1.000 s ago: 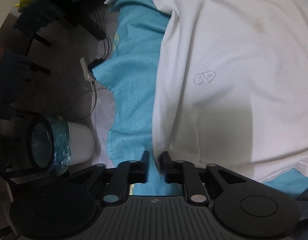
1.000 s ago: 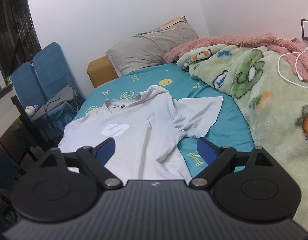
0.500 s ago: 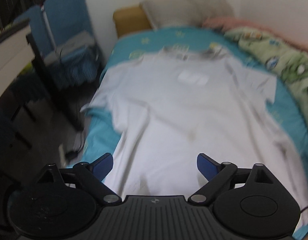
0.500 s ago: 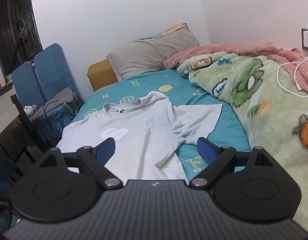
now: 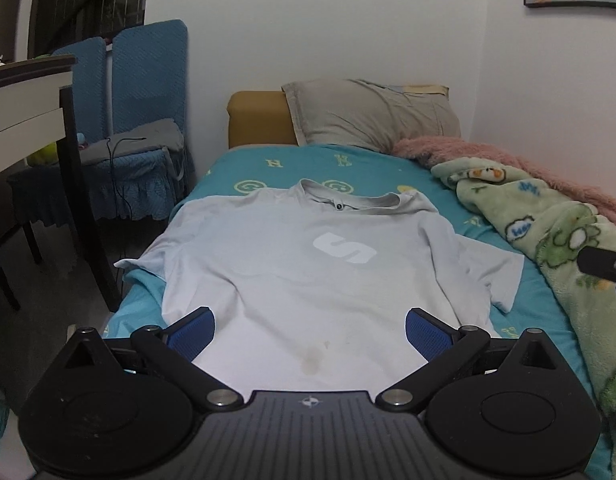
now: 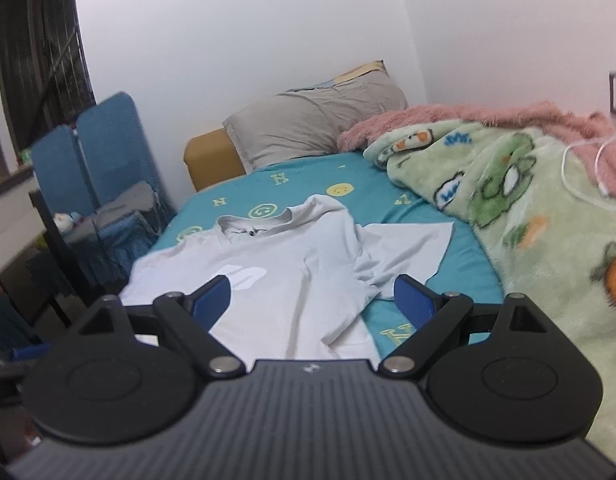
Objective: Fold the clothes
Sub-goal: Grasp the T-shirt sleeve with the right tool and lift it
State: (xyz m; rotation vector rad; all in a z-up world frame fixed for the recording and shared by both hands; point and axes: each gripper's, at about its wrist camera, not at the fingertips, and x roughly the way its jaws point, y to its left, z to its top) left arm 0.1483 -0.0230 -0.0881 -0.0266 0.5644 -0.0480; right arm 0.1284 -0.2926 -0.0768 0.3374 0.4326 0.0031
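Note:
A white T-shirt (image 5: pixel 292 280) with a white S logo lies spread front-up on the teal bed sheet (image 5: pixel 308 168), collar toward the pillow. It also shows in the right wrist view (image 6: pixel 300 276), its right sleeve lying out flat. My left gripper (image 5: pixel 310 328) is open and empty, held above the shirt's hem. My right gripper (image 6: pixel 312 300) is open and empty, above the shirt's lower right side. A part of the right gripper (image 5: pixel 606 266) shows at the right edge of the left wrist view.
A grey pillow (image 5: pixel 372 116) lies at the bed's head. A green patterned blanket (image 6: pixel 528 208) and pink blanket (image 6: pixel 448 120) cover the bed's right side, with a white cable (image 6: pixel 588 184) on them. Blue chairs (image 5: pixel 136 120) and a desk (image 5: pixel 28 96) stand on the left.
My left gripper let go of the shirt's edge, opened, and rose from pointing down at the bed's side to facing along the bed. My right gripper shifted slightly closer.

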